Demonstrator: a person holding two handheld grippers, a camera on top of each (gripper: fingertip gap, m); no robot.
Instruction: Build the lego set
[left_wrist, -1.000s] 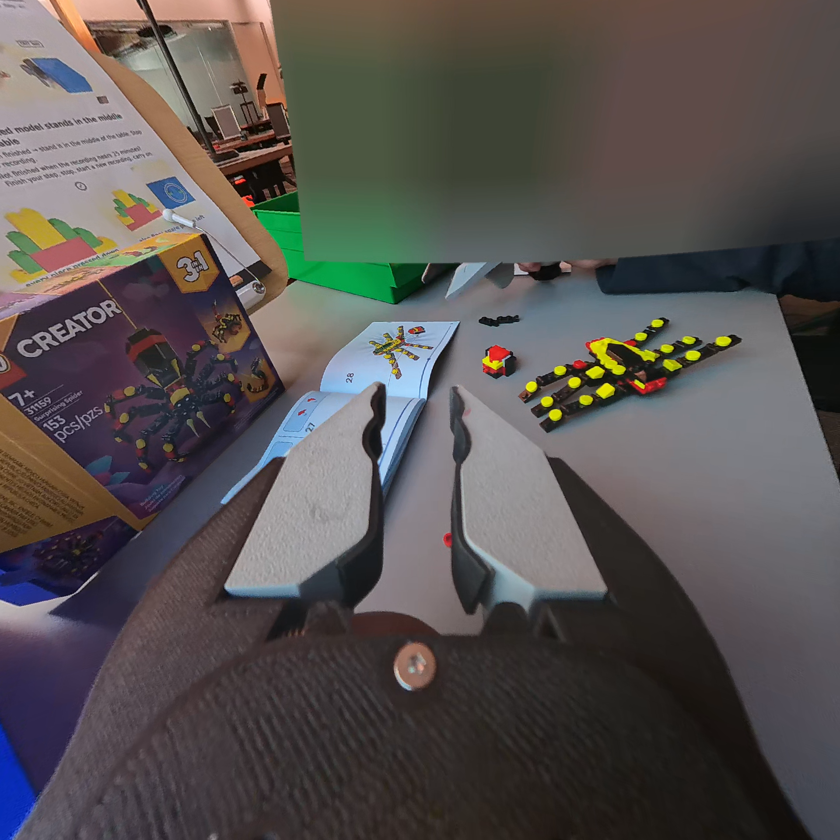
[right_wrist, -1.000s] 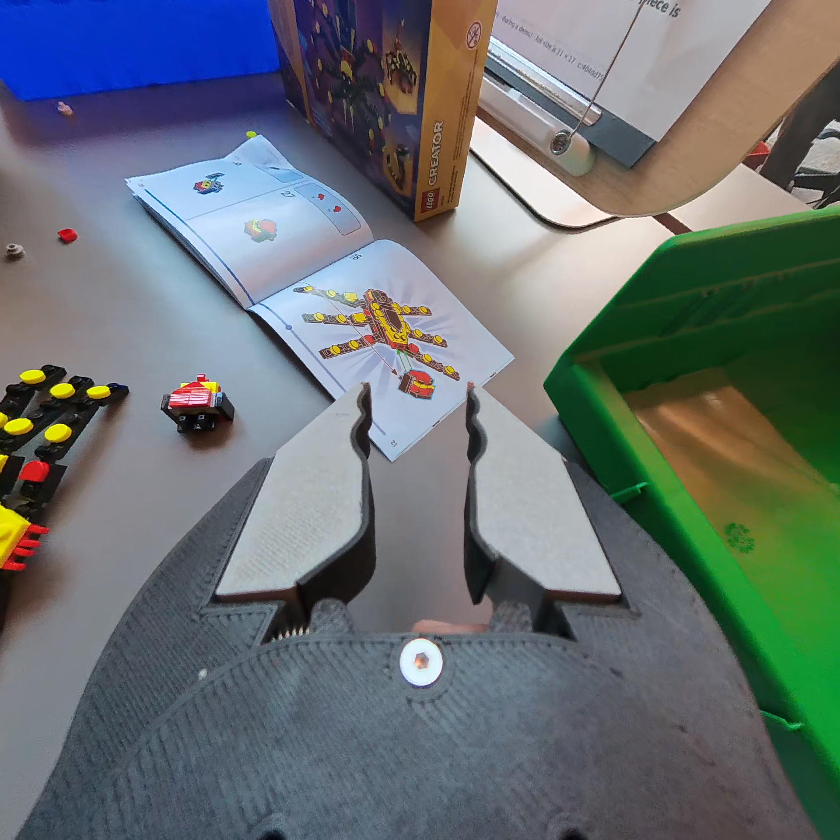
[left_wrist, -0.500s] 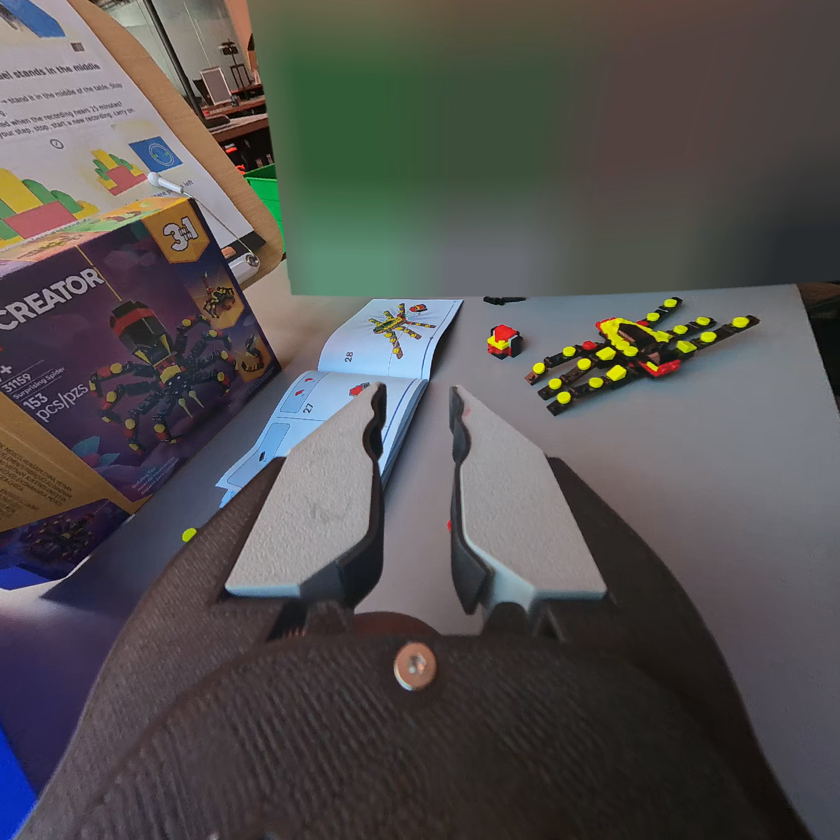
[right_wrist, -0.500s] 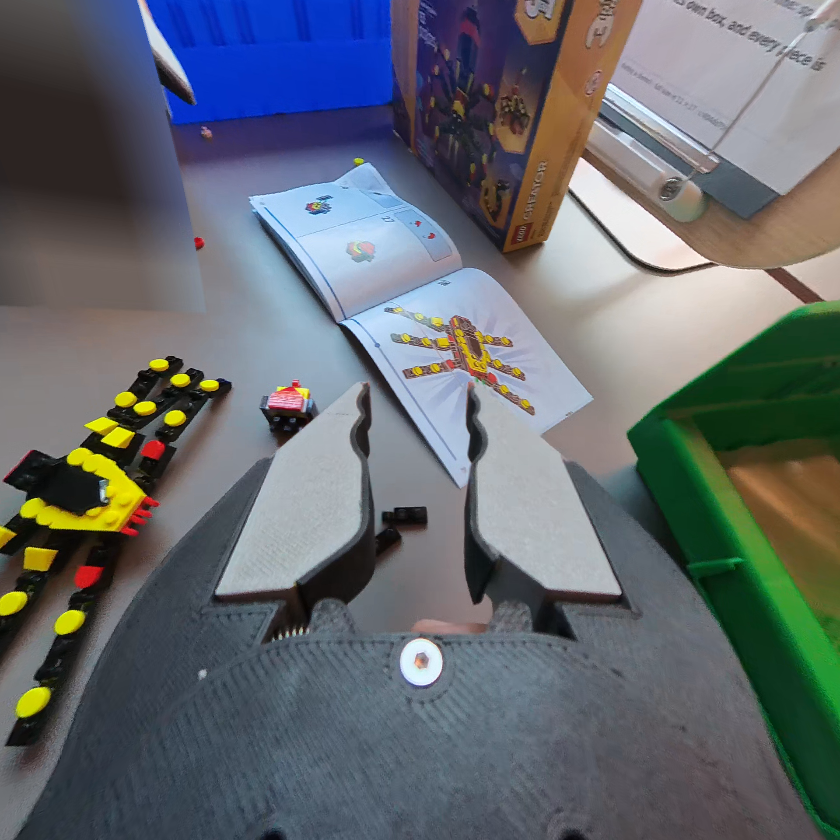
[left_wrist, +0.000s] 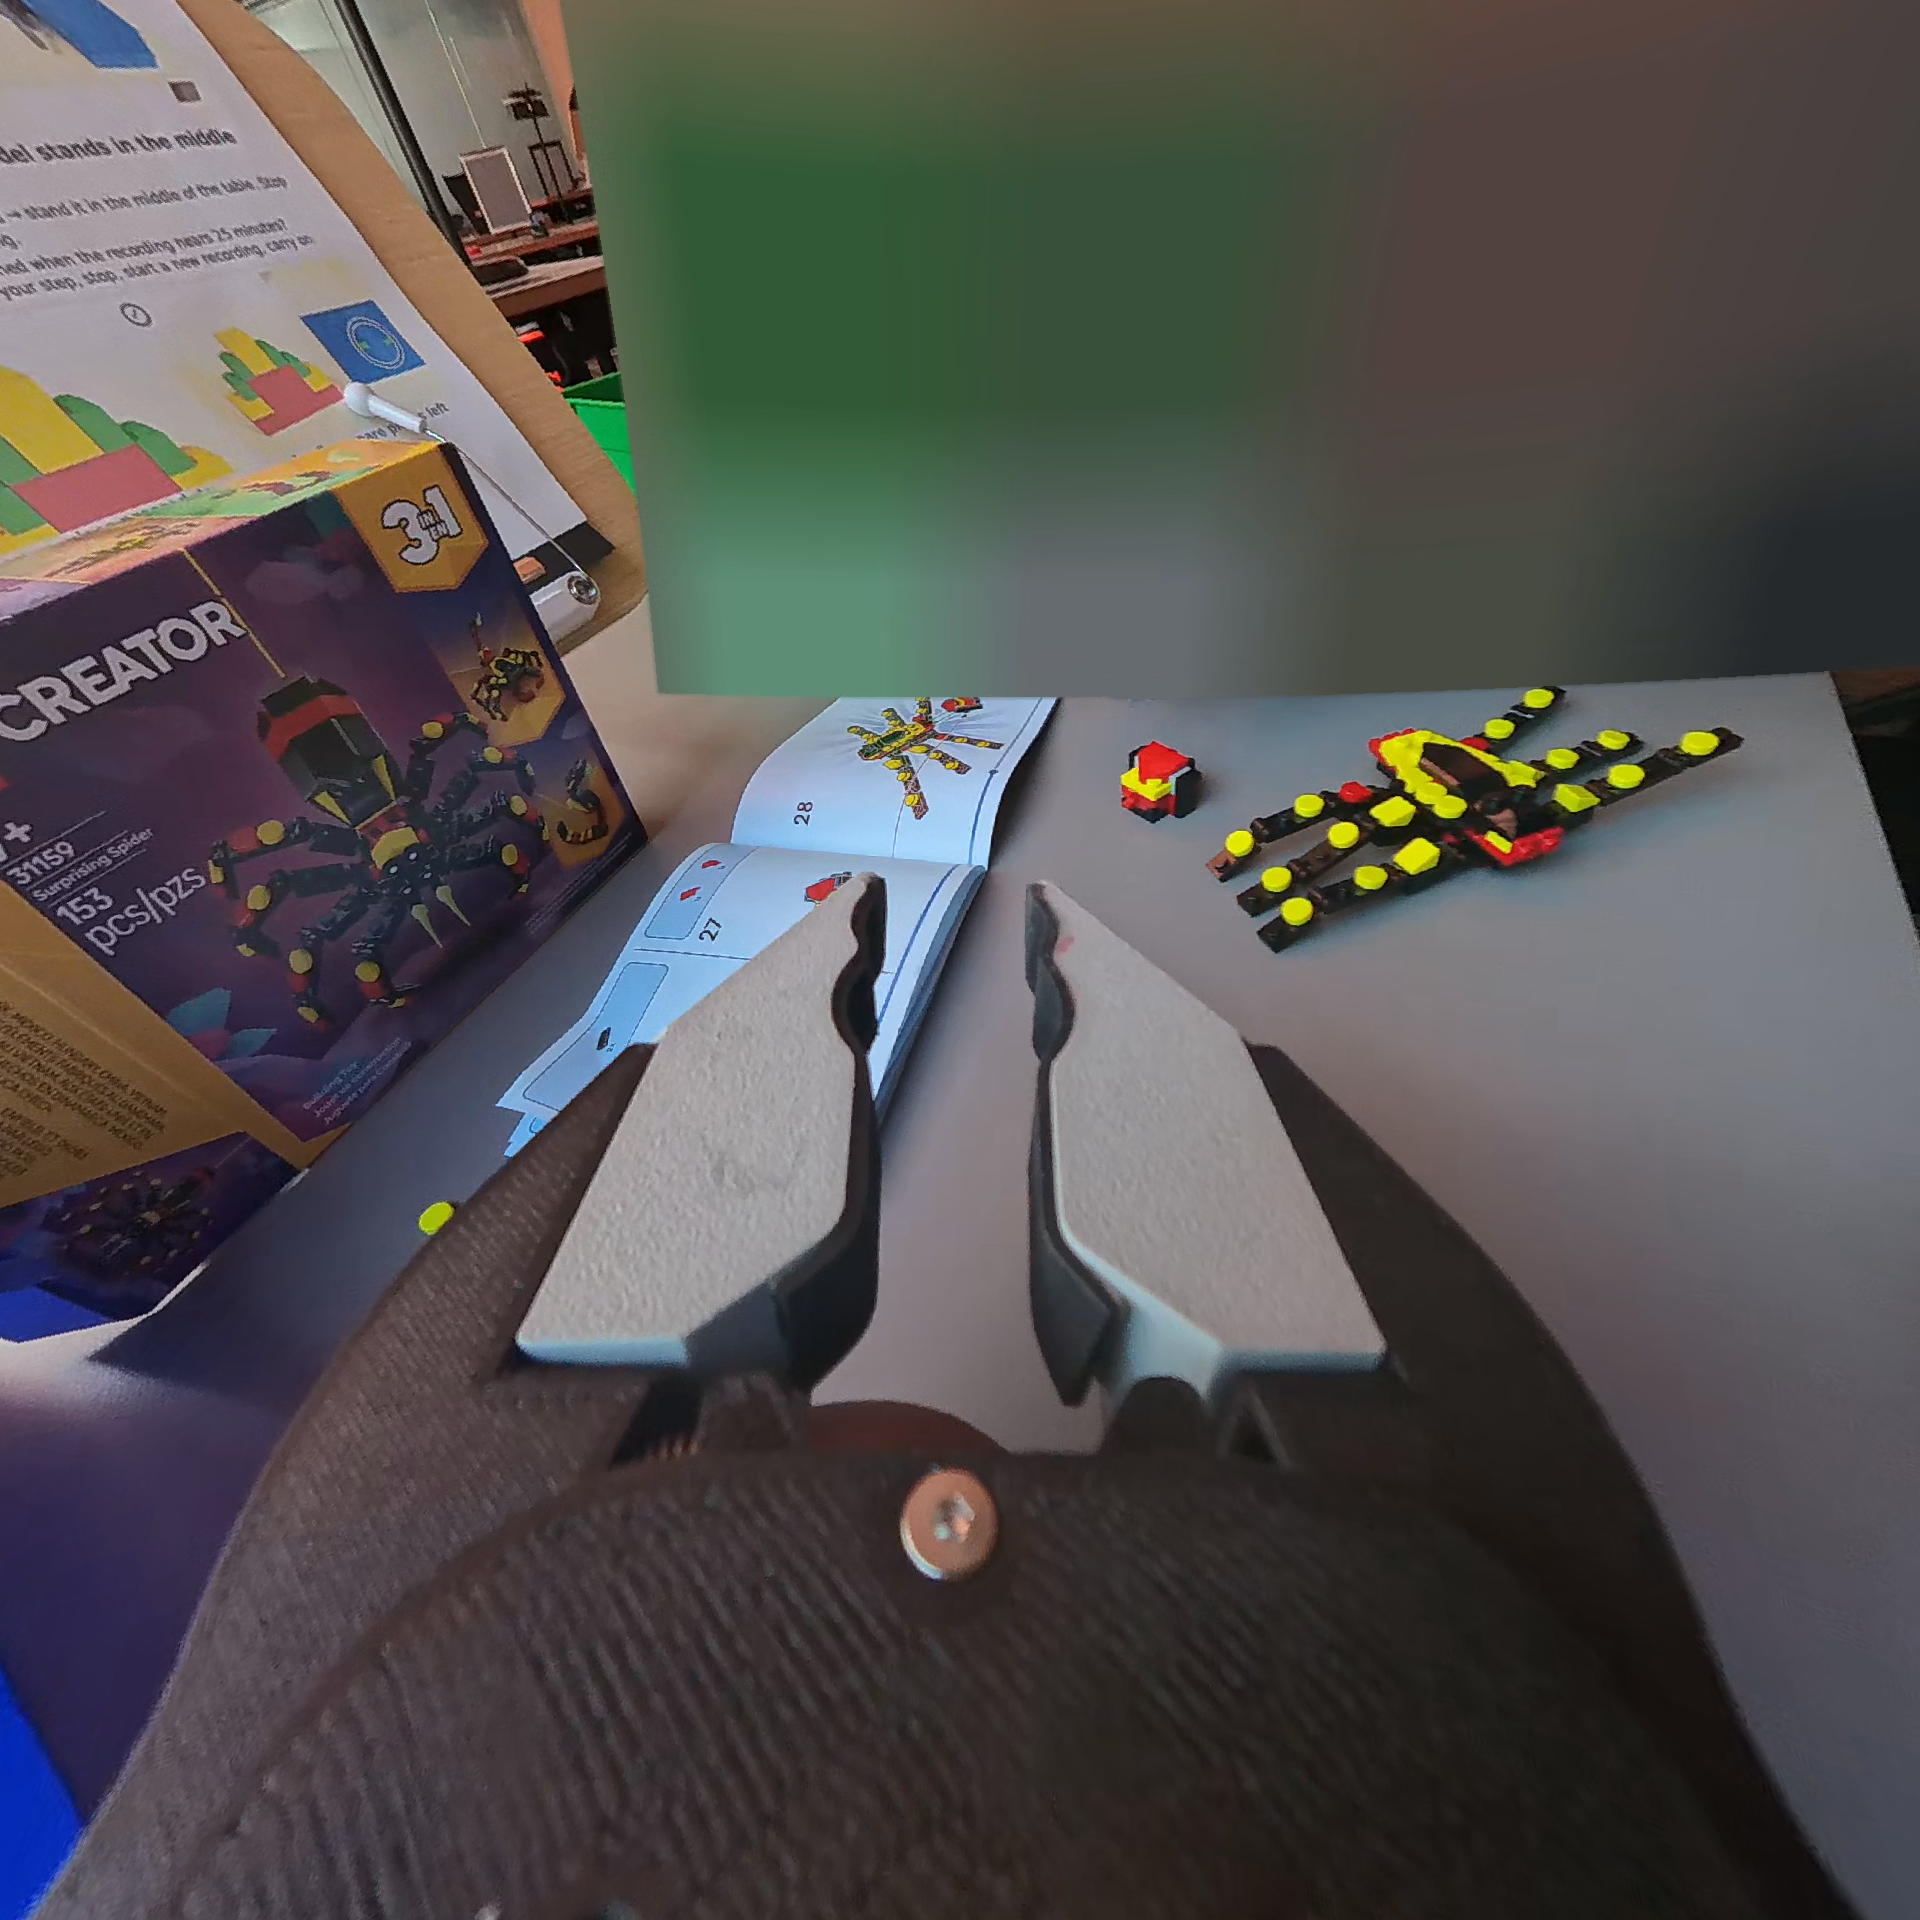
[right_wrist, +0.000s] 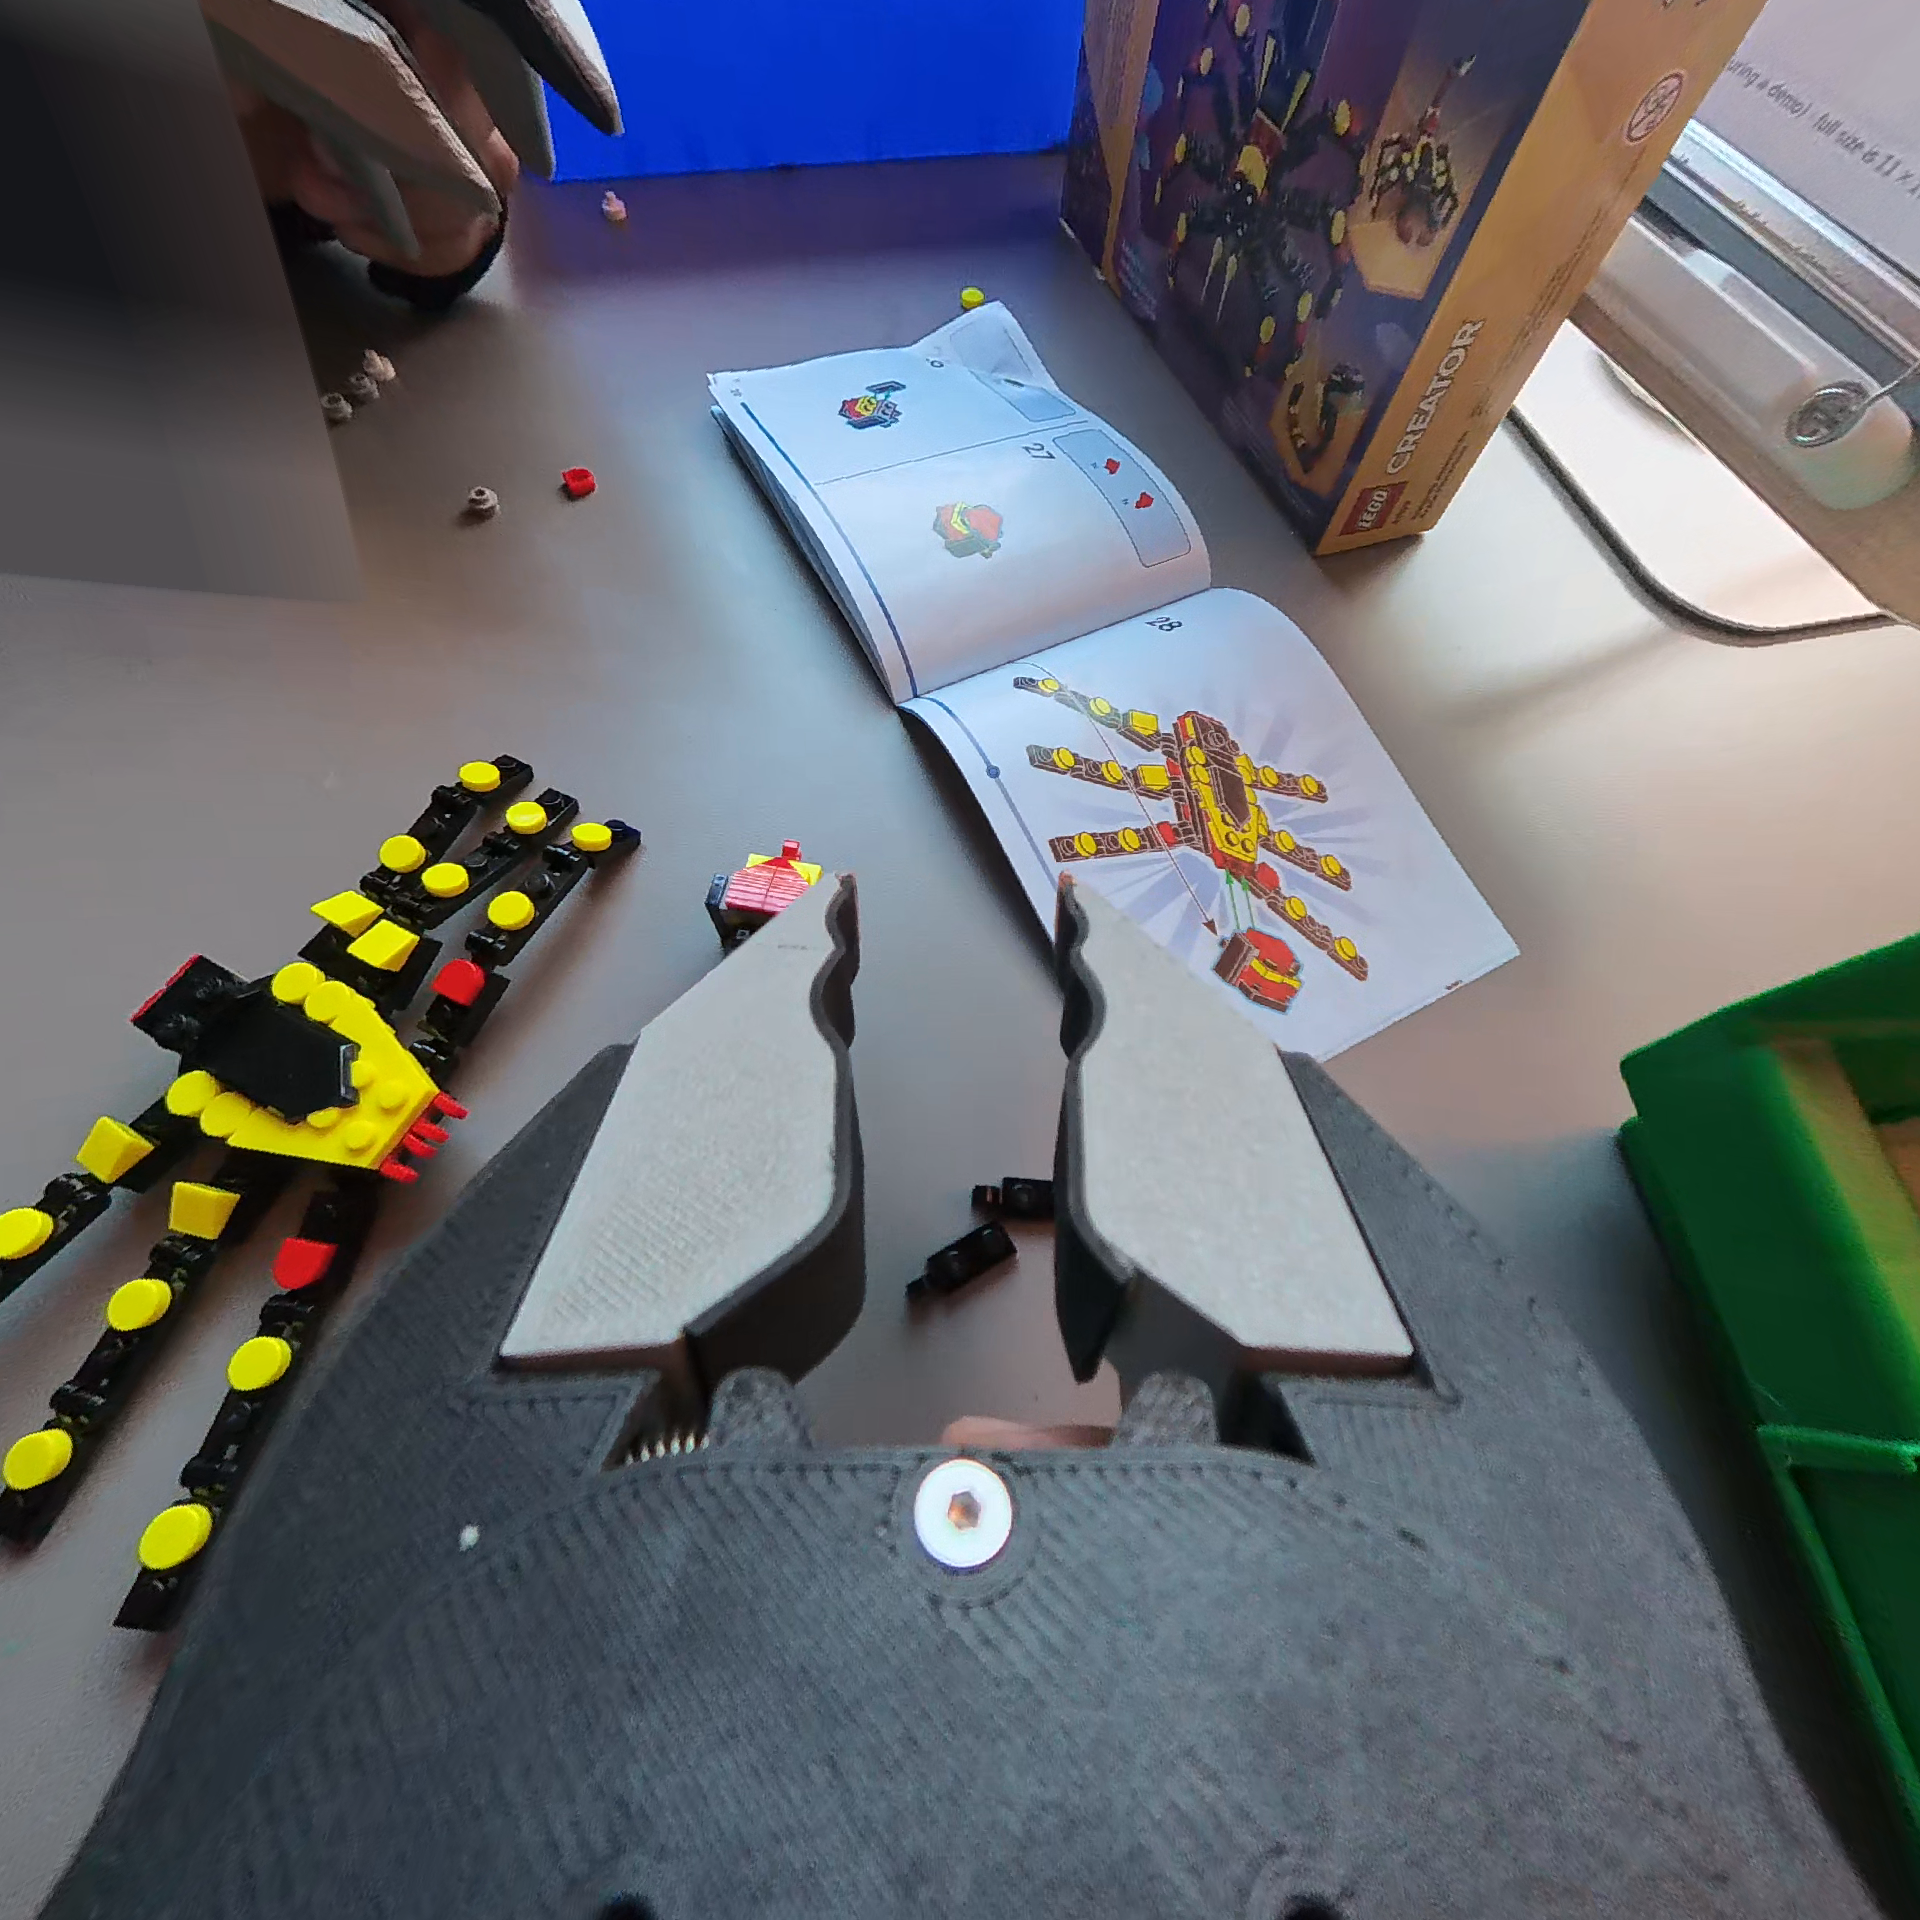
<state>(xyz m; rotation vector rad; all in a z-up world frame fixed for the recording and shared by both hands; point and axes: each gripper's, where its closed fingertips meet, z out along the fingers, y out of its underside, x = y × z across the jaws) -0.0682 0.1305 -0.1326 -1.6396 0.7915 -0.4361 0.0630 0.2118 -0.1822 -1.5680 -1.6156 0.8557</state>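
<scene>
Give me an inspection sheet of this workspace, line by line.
Surface: grey table, matte.
Job's things: spider body with legs lying flat; small red-and-yellow sub-build apart from it; instruction booklet open; black pieces loose.
Clutter: yellow stud, red stud, grey studs scattered.
Grippers: right gripper open, empty, above the black pieces; left gripper open, empty.
Cables: nothing seen.
Surroundings: set box upright; green bin at the table's side; clipboard with printed sheet behind the box.
</scene>
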